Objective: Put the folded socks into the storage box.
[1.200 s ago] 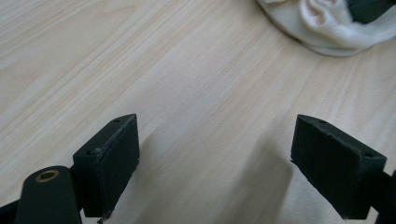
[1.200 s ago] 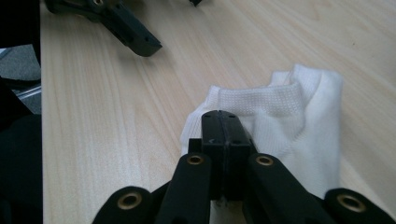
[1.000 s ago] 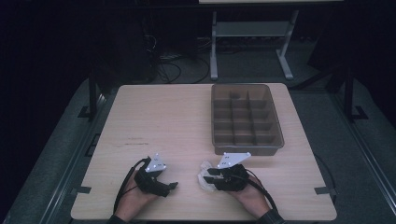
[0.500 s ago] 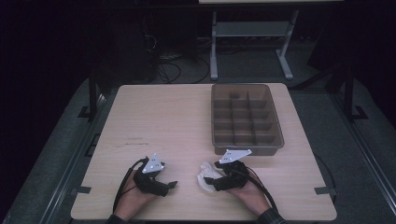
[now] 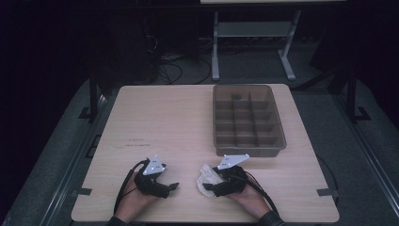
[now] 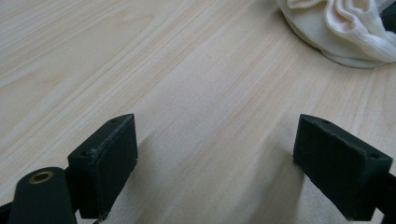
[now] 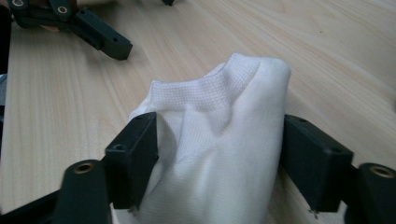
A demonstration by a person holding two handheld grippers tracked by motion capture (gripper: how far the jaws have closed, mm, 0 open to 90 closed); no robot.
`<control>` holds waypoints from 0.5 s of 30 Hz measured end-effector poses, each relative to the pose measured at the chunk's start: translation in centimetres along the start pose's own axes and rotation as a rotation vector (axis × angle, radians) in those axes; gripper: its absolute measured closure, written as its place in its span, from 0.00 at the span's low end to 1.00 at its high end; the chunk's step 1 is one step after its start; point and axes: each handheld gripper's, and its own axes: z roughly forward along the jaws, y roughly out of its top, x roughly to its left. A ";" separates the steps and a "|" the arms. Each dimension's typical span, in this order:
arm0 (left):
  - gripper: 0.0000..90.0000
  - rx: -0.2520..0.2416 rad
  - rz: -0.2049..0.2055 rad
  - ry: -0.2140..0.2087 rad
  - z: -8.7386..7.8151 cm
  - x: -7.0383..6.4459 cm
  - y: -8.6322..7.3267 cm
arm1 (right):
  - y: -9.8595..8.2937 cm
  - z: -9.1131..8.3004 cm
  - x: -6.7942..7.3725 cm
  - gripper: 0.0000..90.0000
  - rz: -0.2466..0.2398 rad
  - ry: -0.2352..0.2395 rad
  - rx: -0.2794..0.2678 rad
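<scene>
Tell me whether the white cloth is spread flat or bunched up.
Bunched up. The white cloth rises in a crumpled mound with folds between the jaws of the right hand-held gripper, which press its sides on the table.

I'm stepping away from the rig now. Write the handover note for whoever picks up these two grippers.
Right gripper: jaws closed on the white sock, bunched between them, low over the table near its front edge.
Left gripper: open, holding nothing, over bare wood just short of the sock.
Divided bin: at the far right of the table; its compartments look empty.
Done: sock gripped.
Left: likely carry the sock to the bin, or bring the left gripper in to help handle it.
</scene>
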 end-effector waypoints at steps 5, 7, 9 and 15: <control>0.15 0.000 -0.001 0.001 0.0 0.0 0.0 | -0.1 -0.1 0.0 0.50 -0.007 0.038 -0.006; 0.15 0.000 -0.002 0.003 0.0 0.0 0.0 | -0.2 -0.1 0.0 0.57 -0.005 0.053 -0.006; 0.15 -0.001 -0.007 0.007 0.0 0.0 0.0 | -0.2 -0.1 0.0 0.66 -0.003 0.080 -0.003; 0.15 0.000 -0.033 0.035 -0.1 0.0 -0.1 | -0.3 -0.2 0.2 0.80 -0.014 0.091 -0.014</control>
